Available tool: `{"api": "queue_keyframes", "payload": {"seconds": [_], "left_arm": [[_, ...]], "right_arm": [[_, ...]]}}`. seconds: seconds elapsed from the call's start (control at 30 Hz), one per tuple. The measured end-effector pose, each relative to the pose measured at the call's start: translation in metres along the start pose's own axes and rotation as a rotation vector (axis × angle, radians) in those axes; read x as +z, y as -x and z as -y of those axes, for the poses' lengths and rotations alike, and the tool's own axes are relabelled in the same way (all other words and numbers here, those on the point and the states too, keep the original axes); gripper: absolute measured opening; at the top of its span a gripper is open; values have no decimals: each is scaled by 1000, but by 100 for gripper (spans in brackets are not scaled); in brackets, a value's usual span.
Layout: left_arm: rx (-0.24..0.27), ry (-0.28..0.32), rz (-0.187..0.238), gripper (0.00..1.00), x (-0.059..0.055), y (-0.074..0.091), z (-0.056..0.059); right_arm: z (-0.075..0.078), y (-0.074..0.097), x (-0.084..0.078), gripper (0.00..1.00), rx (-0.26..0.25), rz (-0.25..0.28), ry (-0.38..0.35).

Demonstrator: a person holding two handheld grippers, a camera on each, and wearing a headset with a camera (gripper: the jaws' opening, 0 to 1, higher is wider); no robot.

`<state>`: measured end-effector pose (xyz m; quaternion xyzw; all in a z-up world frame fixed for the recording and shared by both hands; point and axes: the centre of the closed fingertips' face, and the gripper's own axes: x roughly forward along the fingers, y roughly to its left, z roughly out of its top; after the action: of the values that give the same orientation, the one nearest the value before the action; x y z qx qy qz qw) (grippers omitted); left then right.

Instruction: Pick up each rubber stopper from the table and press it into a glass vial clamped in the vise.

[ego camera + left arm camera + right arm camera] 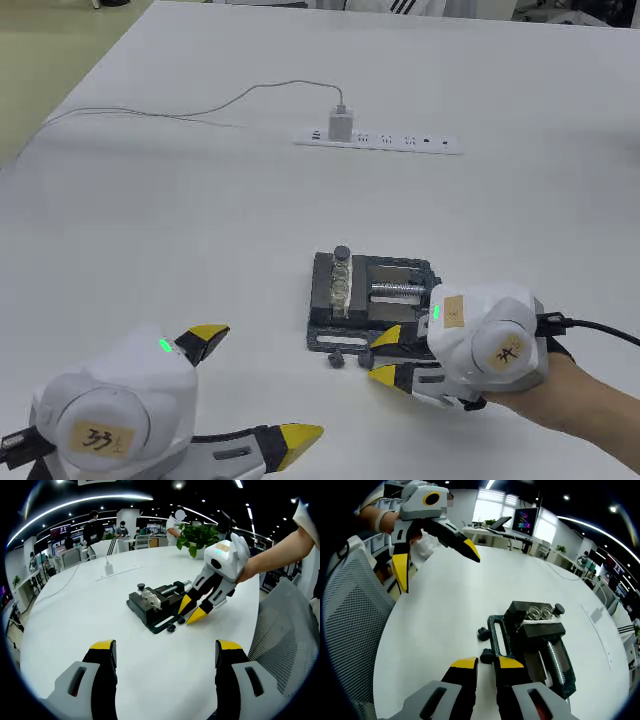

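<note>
— As the head view is laid out, which tool is which, and how do the jaws stand?

— Left gripper (255, 388), lower left, label reading 33: yellow-tipped jaws spread wide, nothing between them, over the white table (150, 230). Right gripper (383, 356), lower right, carried in a person's hand: jaws parted by a narrow gap, pinching nothing, tips pointed at the front of the black vise (395, 300).

— Where do the vials sit?

— Glass vials (342, 287) stand upright in a row, clamped between the vise's jaws near the middle of the table. The far end of the row carries a dark seated stopper (342, 253). Whether the other vials are stoppered cannot be told.

— And the stoppers not yet placed?

— See the right gripper view. One loose rubber stopper (487, 655) lies on the table just ahead of the jaw tips, apart from them. A second loose stopper (483, 633) lies beyond it, just beside the vise's base.

— What does the left gripper view add?

— The right gripper enters from the right, its tips low beside the near corner of the vise, and the left gripper's own jaws stand wide apart well short of it.

— Background items?

— A power strip (380, 140) with a white charger (341, 125) plugged in lies well beyond the vise. A cable (170, 108) trails off to the left.
</note>
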<state>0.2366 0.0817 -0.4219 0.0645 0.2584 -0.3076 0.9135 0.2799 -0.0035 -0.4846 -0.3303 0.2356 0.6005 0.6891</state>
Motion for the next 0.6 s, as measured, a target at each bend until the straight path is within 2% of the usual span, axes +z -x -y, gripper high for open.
{"api": "queue_keyframes", "payload": {"seconds": [0.4,0.6], "left_arm": [[-1,5,-1,79,-2,-1,0],[-3,2,0,79,-1,-1,0]], "right_arm": [[2,-3,1,8,-19,-2,38],[1,-3,2,7,-20,0,21]]}}
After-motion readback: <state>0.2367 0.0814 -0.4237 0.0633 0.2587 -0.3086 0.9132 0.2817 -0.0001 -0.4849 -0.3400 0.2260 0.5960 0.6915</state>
